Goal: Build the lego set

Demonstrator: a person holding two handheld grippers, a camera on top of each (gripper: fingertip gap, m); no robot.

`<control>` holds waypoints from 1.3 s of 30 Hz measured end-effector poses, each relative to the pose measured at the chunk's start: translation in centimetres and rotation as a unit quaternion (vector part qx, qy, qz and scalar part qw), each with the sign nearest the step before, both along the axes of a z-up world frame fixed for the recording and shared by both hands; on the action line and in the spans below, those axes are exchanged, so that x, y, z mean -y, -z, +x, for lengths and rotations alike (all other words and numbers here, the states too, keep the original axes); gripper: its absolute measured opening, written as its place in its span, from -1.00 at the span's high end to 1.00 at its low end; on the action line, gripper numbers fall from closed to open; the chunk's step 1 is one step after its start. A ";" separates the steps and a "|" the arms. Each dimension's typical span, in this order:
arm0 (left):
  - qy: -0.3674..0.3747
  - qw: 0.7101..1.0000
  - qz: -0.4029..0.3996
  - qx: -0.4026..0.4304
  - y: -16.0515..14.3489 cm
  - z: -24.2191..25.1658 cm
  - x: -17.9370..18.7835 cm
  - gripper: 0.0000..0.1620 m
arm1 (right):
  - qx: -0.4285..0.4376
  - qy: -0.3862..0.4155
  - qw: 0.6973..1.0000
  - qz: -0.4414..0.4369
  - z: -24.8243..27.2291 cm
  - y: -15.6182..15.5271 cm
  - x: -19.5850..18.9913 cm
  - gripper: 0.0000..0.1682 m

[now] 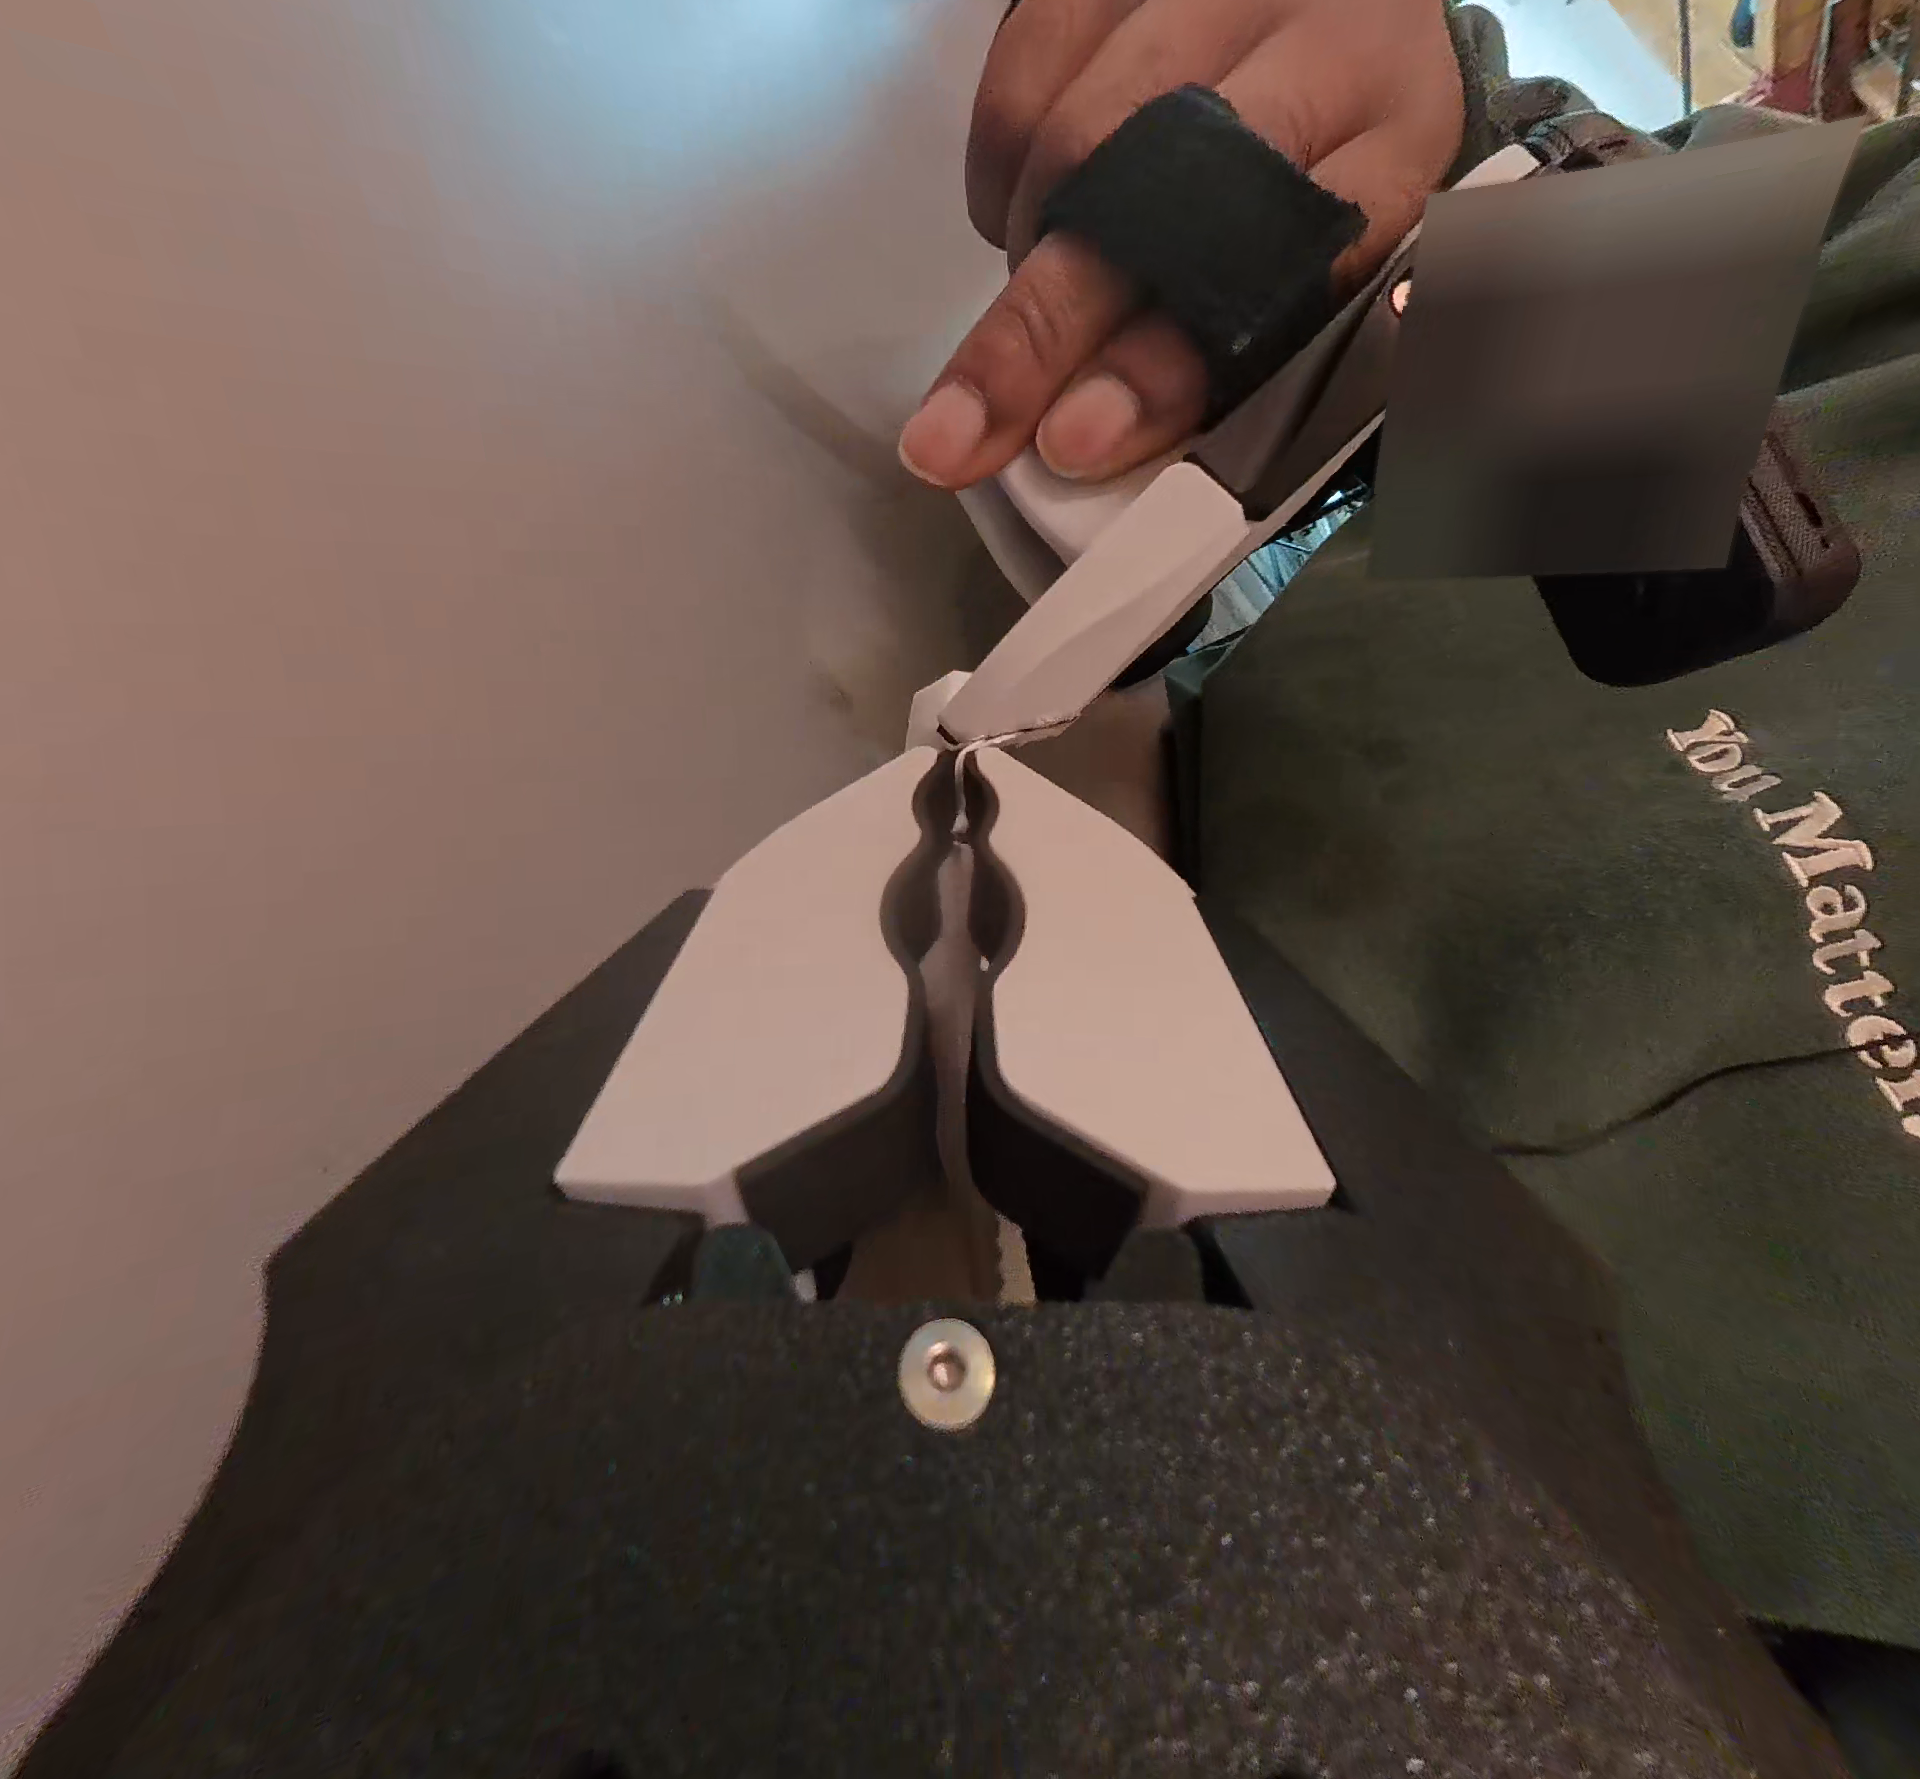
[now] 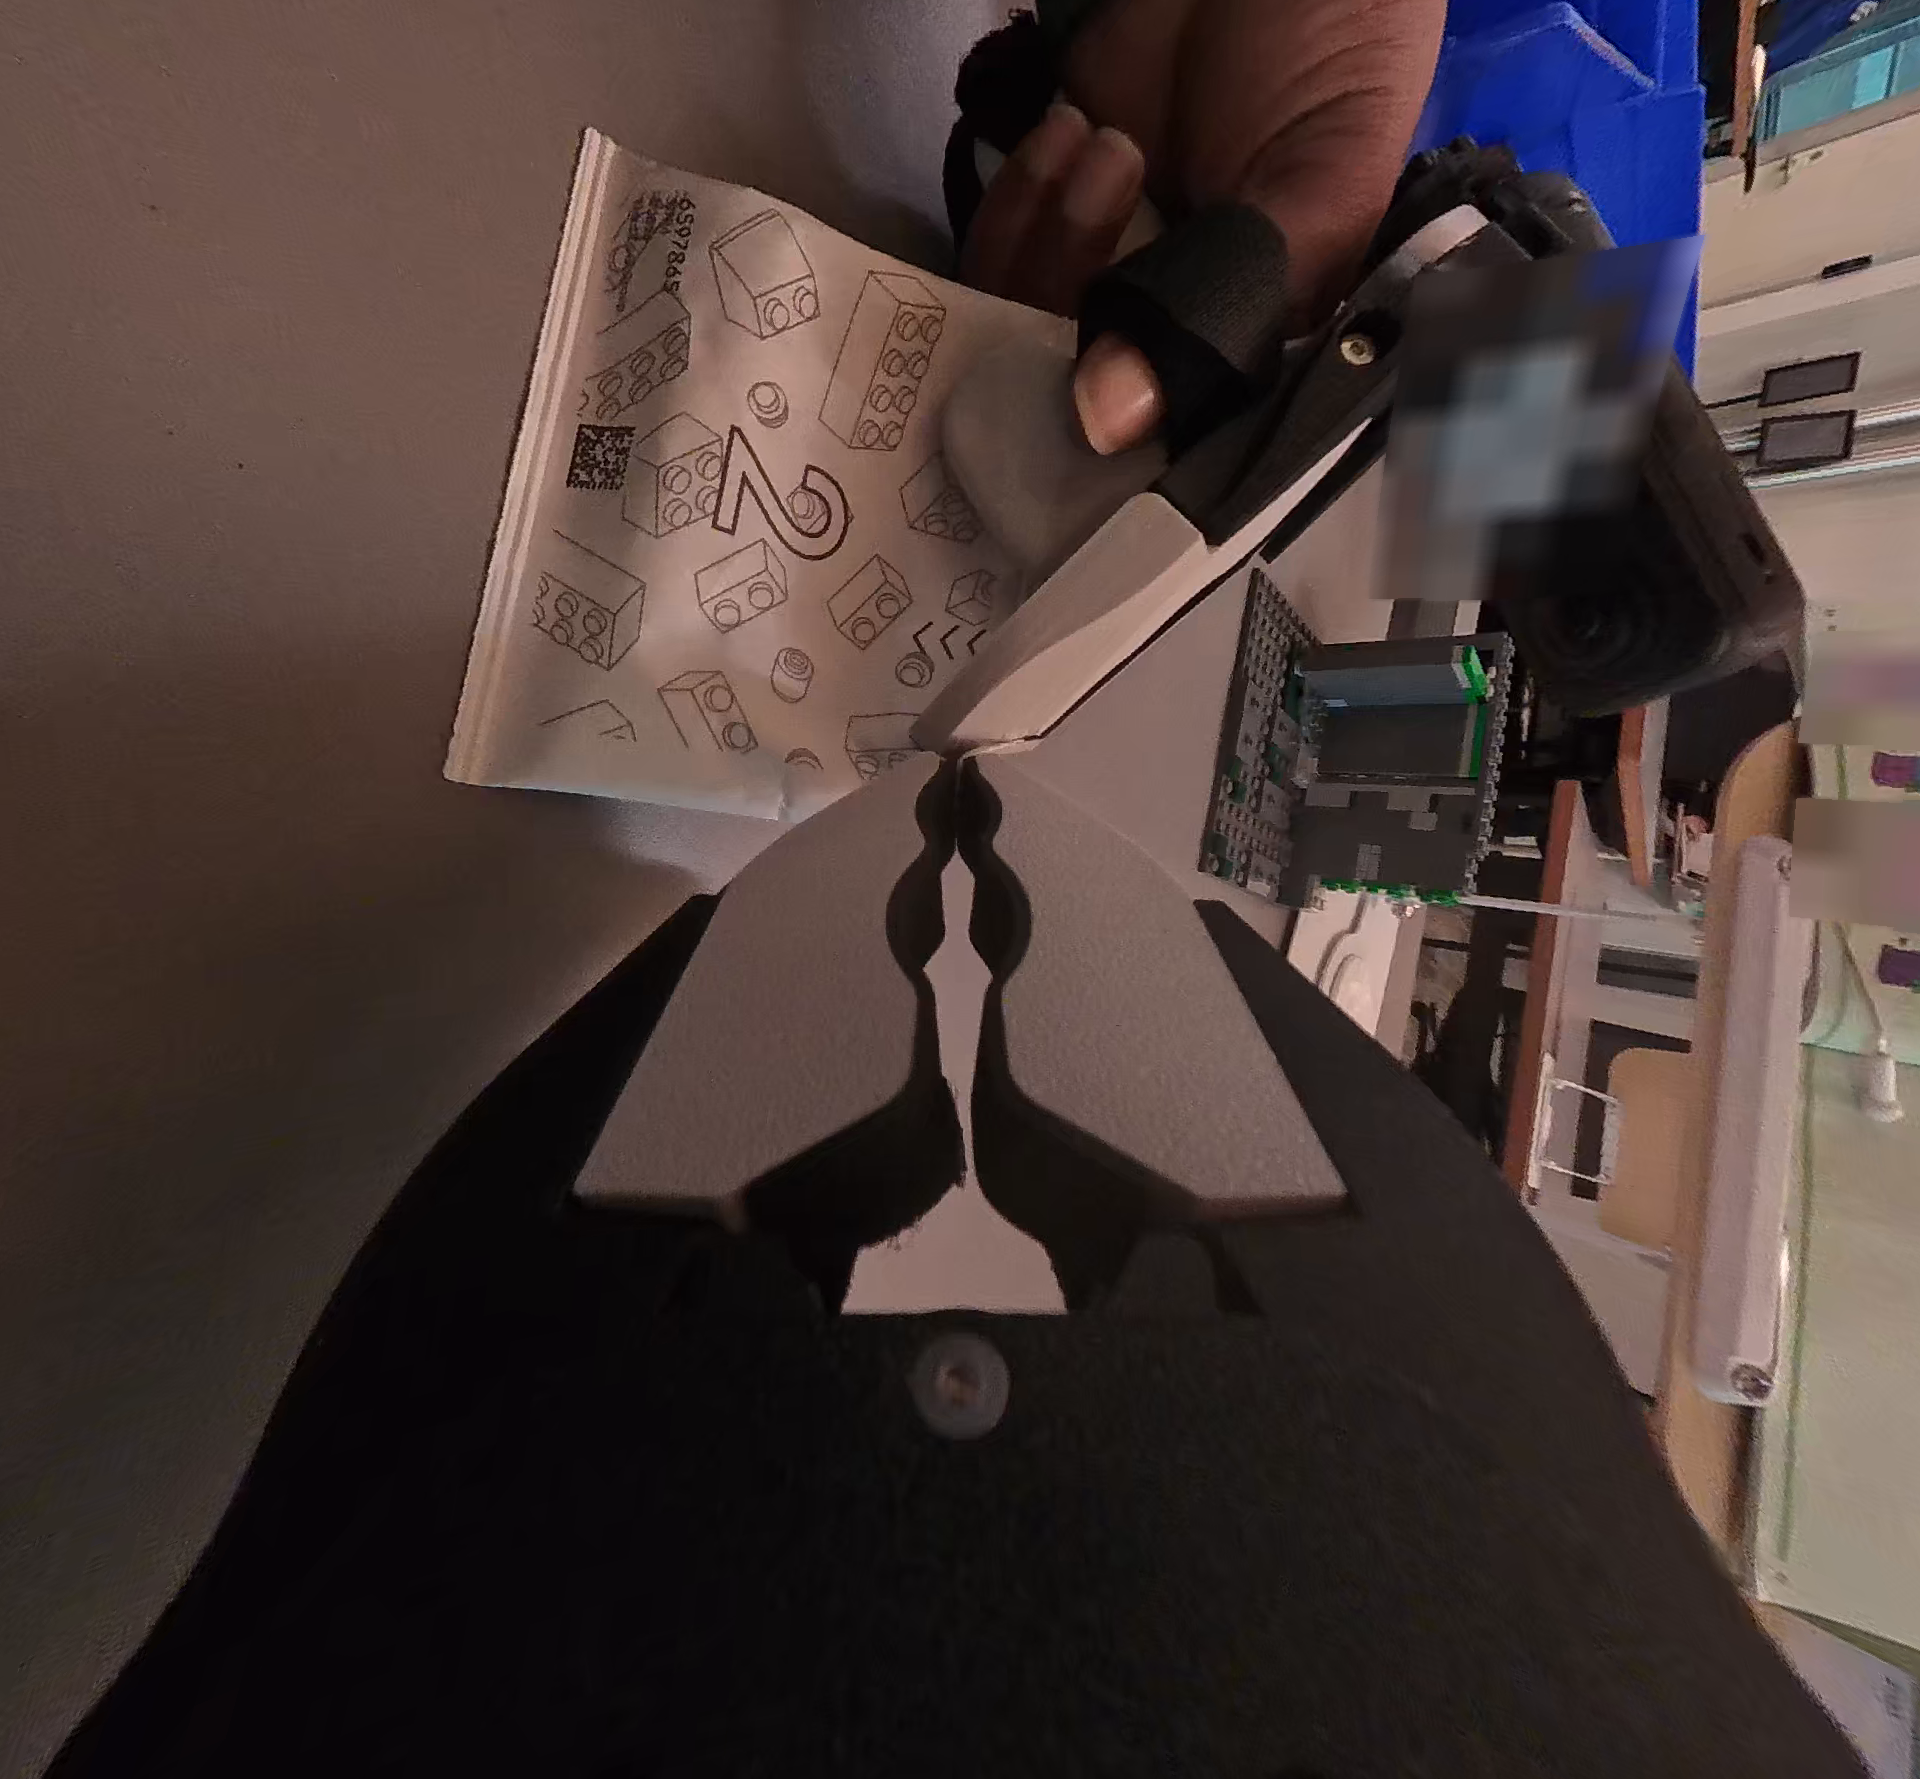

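A white paper bag (image 2: pixel 727 482) printed with brick outlines hangs over the table, and both grippers pinch one of its edges tip to tip. In the right wrist view my right gripper (image 2: pixel 956 773) is shut on that edge, and the left gripper (image 2: pixel 935 734) comes in from the upper right, also shut on it. In the left wrist view my left gripper (image 1: pixel 961 768) is shut on the bag (image 1: pixel 948 950), seen edge-on as a thin white sheet between its fingers. The right gripper (image 1: pixel 951 716) meets it from above, and a small crumpled strip of paper sits between the tips.
A partly built grey, green and blue lego model (image 2: pixel 1371 763) stands on the pale table (image 2: pixel 260 379) to the right of the bag. A blue bin (image 2: pixel 1558 67) is behind it. A person's hands (image 1: pixel 1195 223) hold the grippers, close to a dark green sweatshirt (image 1: pixel 1558 950). My two grippers' fingertips are within a few centimetres of each other.
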State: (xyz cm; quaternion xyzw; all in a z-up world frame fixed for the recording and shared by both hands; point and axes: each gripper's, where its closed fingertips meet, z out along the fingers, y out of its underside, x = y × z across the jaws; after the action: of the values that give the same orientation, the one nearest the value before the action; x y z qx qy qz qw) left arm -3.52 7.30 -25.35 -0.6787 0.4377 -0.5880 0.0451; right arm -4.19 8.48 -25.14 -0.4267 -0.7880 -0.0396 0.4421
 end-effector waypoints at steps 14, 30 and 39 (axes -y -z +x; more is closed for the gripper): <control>0.023 0.989 0.136 -0.052 -0.2 -0.7 0.4 1.00 | -0.055 0.050 0.930 -0.359 -0.1 -0.8 0.7 0.86; 0.049 0.958 0.262 -0.105 -0.7 -1.4 0.2 0.91 | -0.022 0.037 0.915 -0.402 -0.6 -0.9 1.1 1.00; 0.042 0.966 0.222 -0.122 -0.5 -0.9 0.3 1.00 | -0.018 0.028 0.933 -0.359 -0.6 -0.8 0.9 1.00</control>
State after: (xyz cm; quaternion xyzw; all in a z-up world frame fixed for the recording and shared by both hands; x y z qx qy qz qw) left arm -4.43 7.00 -24.84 -0.6994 0.5874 -0.3902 0.1166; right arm -4.75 7.63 -24.37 -0.5793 -0.7294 0.2415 0.2720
